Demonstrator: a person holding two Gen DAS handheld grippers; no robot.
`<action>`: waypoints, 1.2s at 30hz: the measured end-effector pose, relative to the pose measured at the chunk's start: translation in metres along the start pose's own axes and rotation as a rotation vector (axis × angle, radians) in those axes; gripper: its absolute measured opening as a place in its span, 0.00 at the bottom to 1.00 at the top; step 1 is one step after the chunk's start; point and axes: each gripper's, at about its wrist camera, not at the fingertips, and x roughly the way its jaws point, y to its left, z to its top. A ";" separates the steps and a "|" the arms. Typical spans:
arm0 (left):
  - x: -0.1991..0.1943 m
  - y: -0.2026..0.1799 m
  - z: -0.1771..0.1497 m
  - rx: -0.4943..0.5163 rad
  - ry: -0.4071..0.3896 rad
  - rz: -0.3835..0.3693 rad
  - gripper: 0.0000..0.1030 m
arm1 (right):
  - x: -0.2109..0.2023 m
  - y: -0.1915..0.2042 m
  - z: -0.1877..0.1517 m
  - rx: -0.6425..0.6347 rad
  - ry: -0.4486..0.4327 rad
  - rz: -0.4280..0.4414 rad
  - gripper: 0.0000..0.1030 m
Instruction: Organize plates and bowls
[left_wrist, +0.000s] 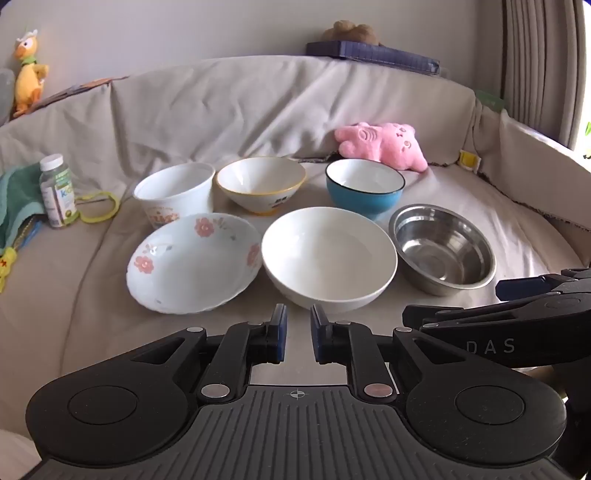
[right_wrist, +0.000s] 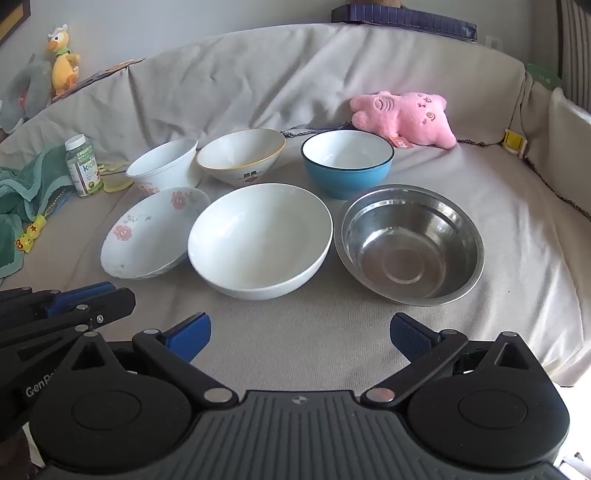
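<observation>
Several dishes stand in two rows on a beige-covered sofa seat. Front row: a flowered plate, a large white bowl, a steel bowl. Back row: a white printed bowl, a yellow-rimmed bowl, a blue bowl. My left gripper is empty, its jaws a narrow gap apart, just before the white bowl. My right gripper is open wide and empty, in front of the white and steel bowls.
A pink plush toy lies behind the blue bowl. A vitamin bottle and a green towel sit at the left. The sofa back rises behind the dishes.
</observation>
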 end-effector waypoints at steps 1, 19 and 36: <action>-0.004 -0.004 0.004 0.014 -0.011 0.003 0.16 | 0.000 0.000 0.000 0.002 0.003 0.004 1.00; 0.007 -0.006 -0.004 0.010 0.037 -0.012 0.16 | 0.002 -0.003 -0.002 0.012 0.017 -0.006 1.00; 0.010 -0.006 -0.005 0.004 0.057 -0.008 0.16 | 0.005 -0.003 -0.003 0.010 0.023 -0.002 1.00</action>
